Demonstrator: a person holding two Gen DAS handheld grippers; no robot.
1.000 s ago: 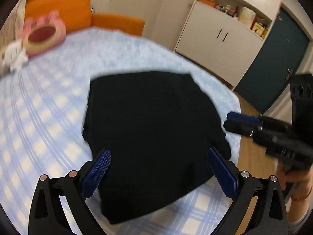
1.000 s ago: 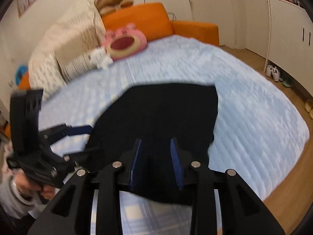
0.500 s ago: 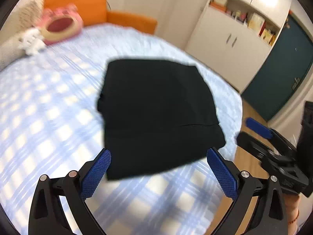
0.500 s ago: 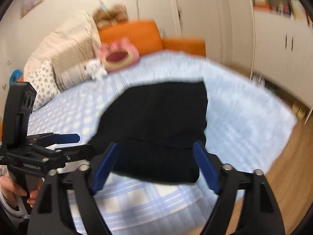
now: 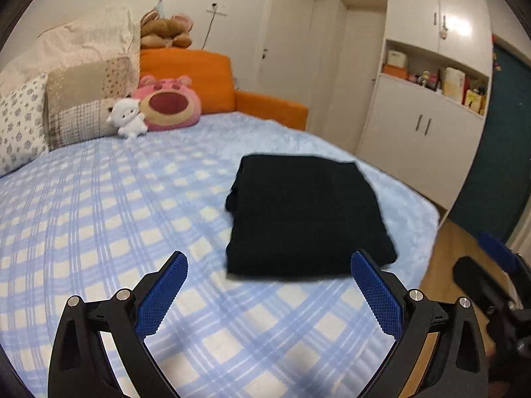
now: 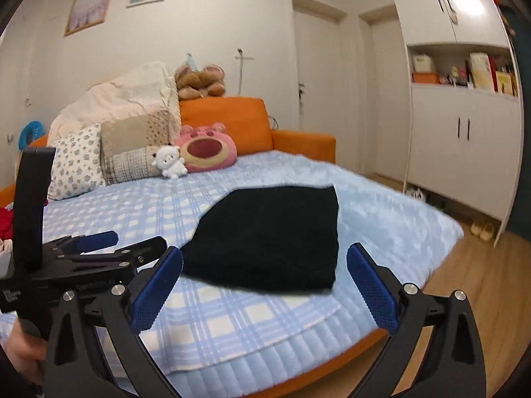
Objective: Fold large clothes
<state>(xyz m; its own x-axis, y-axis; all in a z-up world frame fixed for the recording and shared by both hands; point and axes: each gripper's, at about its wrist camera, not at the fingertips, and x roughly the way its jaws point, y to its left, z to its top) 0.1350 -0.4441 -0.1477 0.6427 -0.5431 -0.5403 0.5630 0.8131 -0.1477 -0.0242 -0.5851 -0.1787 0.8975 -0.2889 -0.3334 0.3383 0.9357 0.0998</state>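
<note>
Black knit garment (image 5: 307, 215) lies folded into a thick, flat rectangle on the blue-and-white checked bedspread (image 5: 99, 219) — near the bed's foot corner. Left gripper (image 5: 268, 293) gapes wide and empty; right gripper (image 6: 264, 285) is opening — nothing between its jaws.

My left gripper (image 5: 267, 290) hangs over the blue checked bedspread (image 5: 99, 219) with its blue pads (image 5: 162, 293) spread wide and nothing between them. Just beyond the pads lies the black garment (image 5: 307, 215), folded into a flat rectangle near the bed's right edge. My right gripper (image 5: 491, 272) shows at the right border (too blurred to read its jaws). A pink bear cushion (image 5: 169, 104) and a small white plush (image 5: 127, 117) sit against the pillows.
</note>
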